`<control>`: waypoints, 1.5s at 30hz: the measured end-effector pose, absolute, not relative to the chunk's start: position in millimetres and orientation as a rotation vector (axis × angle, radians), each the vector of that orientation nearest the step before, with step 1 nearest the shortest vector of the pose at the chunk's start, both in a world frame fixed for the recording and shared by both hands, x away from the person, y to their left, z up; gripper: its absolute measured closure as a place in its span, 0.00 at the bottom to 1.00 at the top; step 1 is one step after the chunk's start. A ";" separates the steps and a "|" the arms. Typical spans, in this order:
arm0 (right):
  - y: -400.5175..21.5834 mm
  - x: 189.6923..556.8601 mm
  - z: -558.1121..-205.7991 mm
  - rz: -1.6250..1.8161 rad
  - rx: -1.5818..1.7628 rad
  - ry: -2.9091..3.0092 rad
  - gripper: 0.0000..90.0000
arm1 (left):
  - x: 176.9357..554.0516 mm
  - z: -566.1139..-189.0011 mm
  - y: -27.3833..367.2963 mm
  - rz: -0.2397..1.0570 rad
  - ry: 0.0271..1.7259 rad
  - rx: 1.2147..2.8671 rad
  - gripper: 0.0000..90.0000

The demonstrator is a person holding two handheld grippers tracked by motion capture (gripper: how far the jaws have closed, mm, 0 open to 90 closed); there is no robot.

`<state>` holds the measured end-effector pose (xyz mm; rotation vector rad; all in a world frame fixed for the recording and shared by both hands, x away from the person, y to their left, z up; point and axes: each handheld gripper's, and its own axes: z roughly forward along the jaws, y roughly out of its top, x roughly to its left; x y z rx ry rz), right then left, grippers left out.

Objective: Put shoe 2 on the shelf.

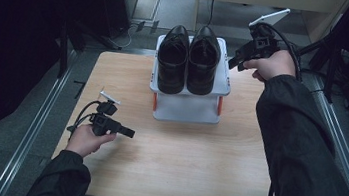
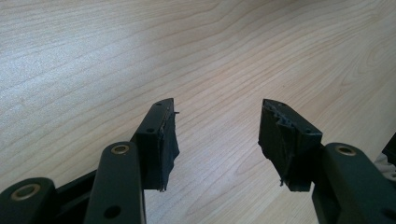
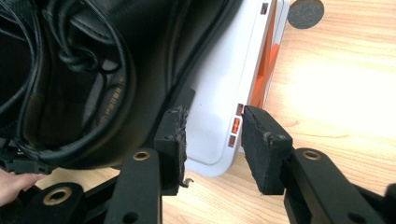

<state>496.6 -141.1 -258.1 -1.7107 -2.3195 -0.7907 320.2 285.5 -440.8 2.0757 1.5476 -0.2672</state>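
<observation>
The white shoe rack (image 1: 187, 107) stands at the far middle of the wooden table (image 1: 175, 158), and the pair of black shoes (image 1: 188, 59) covers its top shelf. Nearer than the rack, bare tabletop runs side to side. Right of the rack a strip of table lies open; left of it a wider one.

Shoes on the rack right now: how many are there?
2. Both black shoes stand side by side on the top shelf of the white rack: the left shoe and the right shoe, which is nearest the right gripper. The lower shelf is partly hidden.
</observation>
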 end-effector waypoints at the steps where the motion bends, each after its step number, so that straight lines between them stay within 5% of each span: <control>1: -143.1 495.7 -259.8 -0.792 -1.709 -2.327 0.67 | 320.4 -440.8 285.7 -0.264 1.546 2.078 0.51; 45: -200.8 431.9 -390.1 -0.862 -1.533 -2.342 0.62 | 323.2 -445.7 283.9 -0.251 1.551 2.110 0.49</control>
